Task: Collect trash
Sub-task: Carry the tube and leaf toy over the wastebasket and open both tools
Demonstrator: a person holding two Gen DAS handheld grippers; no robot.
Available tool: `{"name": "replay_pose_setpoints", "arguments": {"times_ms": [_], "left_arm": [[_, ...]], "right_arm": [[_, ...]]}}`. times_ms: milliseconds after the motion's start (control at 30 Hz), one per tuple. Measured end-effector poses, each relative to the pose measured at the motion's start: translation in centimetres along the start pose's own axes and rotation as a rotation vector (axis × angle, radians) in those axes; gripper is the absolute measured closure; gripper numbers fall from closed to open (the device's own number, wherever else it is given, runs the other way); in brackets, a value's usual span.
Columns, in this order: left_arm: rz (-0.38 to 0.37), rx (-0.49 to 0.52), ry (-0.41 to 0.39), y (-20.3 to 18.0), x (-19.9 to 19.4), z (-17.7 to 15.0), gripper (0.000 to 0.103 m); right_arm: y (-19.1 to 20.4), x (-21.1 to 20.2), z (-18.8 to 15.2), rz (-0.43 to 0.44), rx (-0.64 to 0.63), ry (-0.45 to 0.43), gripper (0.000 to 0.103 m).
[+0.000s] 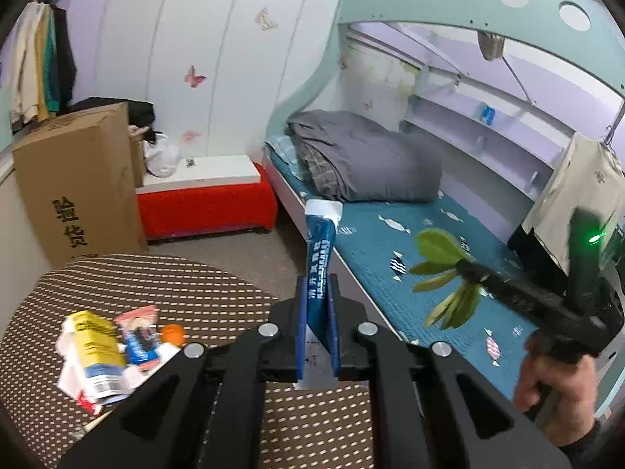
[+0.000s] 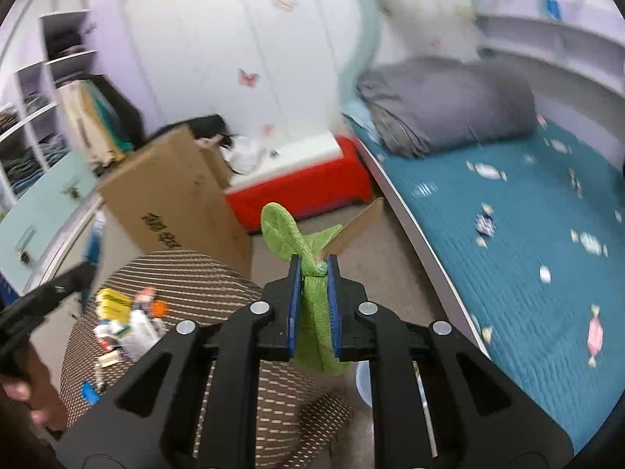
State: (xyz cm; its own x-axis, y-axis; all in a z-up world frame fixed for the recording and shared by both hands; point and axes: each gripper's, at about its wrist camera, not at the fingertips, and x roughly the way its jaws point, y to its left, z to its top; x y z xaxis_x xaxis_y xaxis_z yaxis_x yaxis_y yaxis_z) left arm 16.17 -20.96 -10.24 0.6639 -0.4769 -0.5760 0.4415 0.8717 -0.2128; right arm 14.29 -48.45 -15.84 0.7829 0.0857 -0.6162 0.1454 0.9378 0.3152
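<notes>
My left gripper is shut on a blue and white tube that sticks up between its blue pads. In the right wrist view my right gripper is shut on a bunch of green fabric leaves. The left wrist view shows those leaves at the tip of the right gripper, over the bed. More trash lies on a round brown dotted stool: a yellow box, a wrapper and an orange cap.
A tall cardboard box stands left of a red bench. The bed with a teal cover and a grey quilt fills the right side. A brown cardboard flap shows behind the leaves. A person's hand holds the right gripper.
</notes>
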Motion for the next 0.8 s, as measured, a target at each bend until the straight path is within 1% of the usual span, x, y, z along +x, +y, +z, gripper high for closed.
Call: {"name": "replay_pose_setpoints", "arguments": {"times_ms": [133, 300, 433, 533, 600, 633, 667, 733, 800], "left_arm": [[-0.009, 0.021, 0.031, -1.4, 2.5, 0.1, 0.094], [-0.016, 0.035, 0.083, -2.6, 5.7, 0.0, 0.094], [-0.023, 0.048, 0.135, -3.8, 8.7, -0.4, 0.094], [-0.028, 0.057, 0.175, -4.6, 10.9, -0.7, 0.094], [-0.034, 0.063, 0.202, -5.0, 12.2, -1.0, 0.094], [-0.037, 0.069, 0.221, -5.4, 13.1, -1.3, 0.094], [-0.038, 0.072, 0.233, -5.7, 13.8, -1.4, 0.094], [-0.043, 0.079, 0.268, -6.4, 15.5, -1.9, 0.094], [-0.046, 0.086, 0.293, -6.8, 16.7, -2.3, 0.094]], "right_arm": [[-3.2, 3.7, -1.4, -0.028, 0.048, 0.067, 0.09], [-6.8, 9.7, -4.3, -0.063, 0.113, 0.181, 0.09], [-9.4, 14.0, -6.5, -0.073, 0.164, 0.266, 0.09], [-11.8, 17.3, -8.5, -0.075, 0.218, 0.338, 0.086], [-13.6, 18.7, -9.6, -0.074, 0.272, 0.362, 0.066], [-14.3, 19.0, -9.9, -0.08, 0.293, 0.361, 0.035], [-15.2, 19.2, -10.4, -0.082, 0.324, 0.361, 0.024], [-16.2, 18.7, -10.9, -0.084, 0.357, 0.357, 0.024], [-16.8, 17.2, -10.8, -0.105, 0.363, 0.32, 0.018]]}}
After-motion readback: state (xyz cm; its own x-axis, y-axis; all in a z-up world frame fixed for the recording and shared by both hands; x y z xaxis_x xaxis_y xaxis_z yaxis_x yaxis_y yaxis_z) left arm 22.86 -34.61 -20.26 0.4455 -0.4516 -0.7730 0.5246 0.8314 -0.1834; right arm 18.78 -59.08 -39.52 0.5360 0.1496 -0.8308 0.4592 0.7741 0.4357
